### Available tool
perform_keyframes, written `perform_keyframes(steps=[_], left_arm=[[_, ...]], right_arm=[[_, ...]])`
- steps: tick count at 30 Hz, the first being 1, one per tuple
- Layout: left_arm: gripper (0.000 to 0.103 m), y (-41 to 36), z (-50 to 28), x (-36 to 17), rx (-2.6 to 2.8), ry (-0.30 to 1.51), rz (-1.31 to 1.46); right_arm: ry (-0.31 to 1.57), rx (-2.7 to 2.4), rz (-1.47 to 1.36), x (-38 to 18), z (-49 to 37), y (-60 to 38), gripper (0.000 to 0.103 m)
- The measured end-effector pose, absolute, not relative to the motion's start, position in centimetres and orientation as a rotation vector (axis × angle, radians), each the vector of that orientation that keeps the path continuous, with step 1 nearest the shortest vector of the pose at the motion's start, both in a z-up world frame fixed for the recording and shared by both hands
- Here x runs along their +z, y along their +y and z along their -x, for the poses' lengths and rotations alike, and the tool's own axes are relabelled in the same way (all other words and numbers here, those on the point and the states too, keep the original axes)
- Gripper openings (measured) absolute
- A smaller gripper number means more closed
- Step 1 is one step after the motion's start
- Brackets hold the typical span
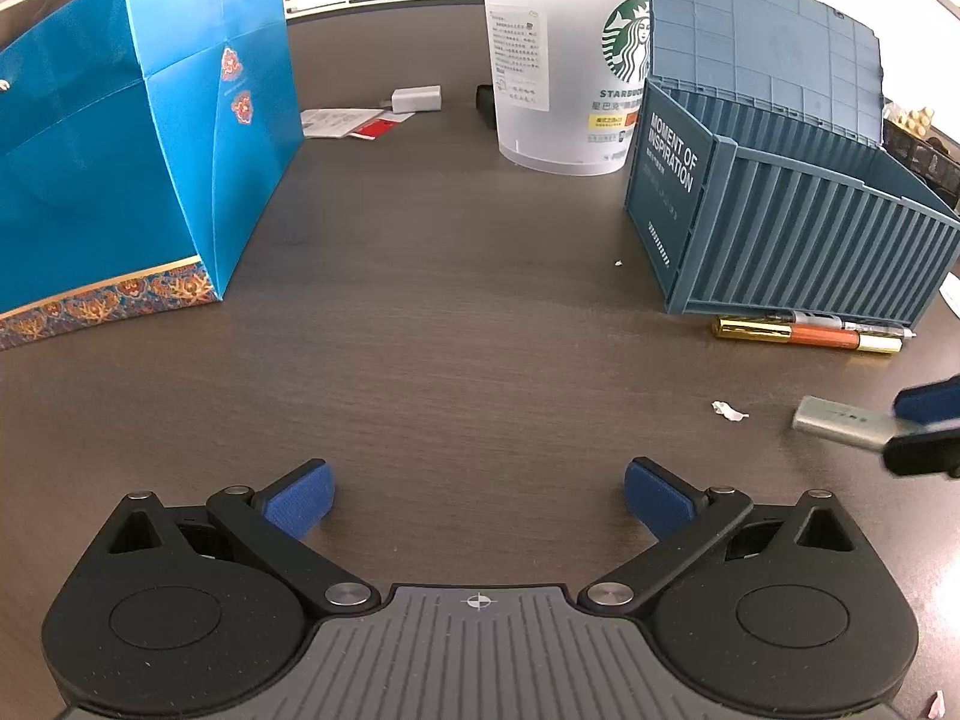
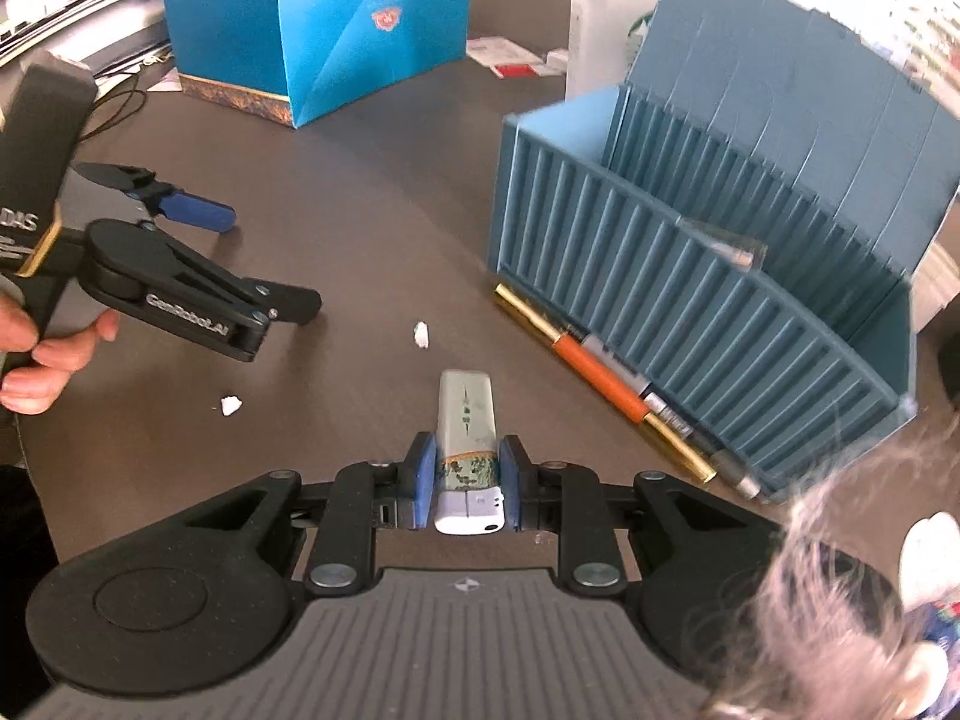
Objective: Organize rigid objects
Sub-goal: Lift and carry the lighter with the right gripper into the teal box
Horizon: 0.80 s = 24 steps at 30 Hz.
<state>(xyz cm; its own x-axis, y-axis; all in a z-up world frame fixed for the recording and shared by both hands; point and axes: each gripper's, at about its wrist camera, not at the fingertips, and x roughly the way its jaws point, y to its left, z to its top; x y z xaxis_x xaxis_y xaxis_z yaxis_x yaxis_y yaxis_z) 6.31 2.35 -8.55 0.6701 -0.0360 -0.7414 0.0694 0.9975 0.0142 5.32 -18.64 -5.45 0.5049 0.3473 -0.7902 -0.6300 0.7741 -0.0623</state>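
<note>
While our right gripper (image 2: 462,474) clamps the white lighter (image 2: 467,444) between its blue pads above the brown table (image 2: 372,192), our left gripper (image 1: 479,495) hangs wide open, holding nothing. Just beyond, pens (image 2: 606,381) lie against the blue container-shaped box (image 2: 690,276), perhaps touching it.

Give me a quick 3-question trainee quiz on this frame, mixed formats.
1. True or false: the right gripper is shut on the lighter.
2. Multiple choice: where do the pens lie?
A. inside the blue container box
B. on the table along the box's near wall
C. under the blue paper bag
3. Fill in: the left gripper has its fingers spread ____, holding nothing.

Key
1. True: both pads press the lighter's sides.
2. B
3. open
</note>
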Motion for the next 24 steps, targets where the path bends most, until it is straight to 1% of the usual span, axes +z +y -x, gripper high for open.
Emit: perform_keyframes(steps=[10, 16, 20, 24], left_arm=[[0.103, 2.3, -6.6, -8.4, -0.059, 0.844, -0.041], [0.103, 2.3, -6.6, -8.4, -0.059, 0.846, -0.041], [0.103, 2.4, -6.7, -8.4, -0.063, 0.85, -0.042], [0.103, 2.5, -6.7, -8.5, -0.069, 0.849, -0.045]], right_arm=[[0.845, 0.59, 0.402, -2.3, -6.1, -19.4, 0.02], [0.749, 0.591, 0.399, 2.5, -8.0, -19.7, 0.02], [0.709, 0.587, 0.339, 4.3, -11.2, -20.7, 0.02], [0.734, 0.601, 0.277, 3.3, -15.3, -21.6, 0.02]])
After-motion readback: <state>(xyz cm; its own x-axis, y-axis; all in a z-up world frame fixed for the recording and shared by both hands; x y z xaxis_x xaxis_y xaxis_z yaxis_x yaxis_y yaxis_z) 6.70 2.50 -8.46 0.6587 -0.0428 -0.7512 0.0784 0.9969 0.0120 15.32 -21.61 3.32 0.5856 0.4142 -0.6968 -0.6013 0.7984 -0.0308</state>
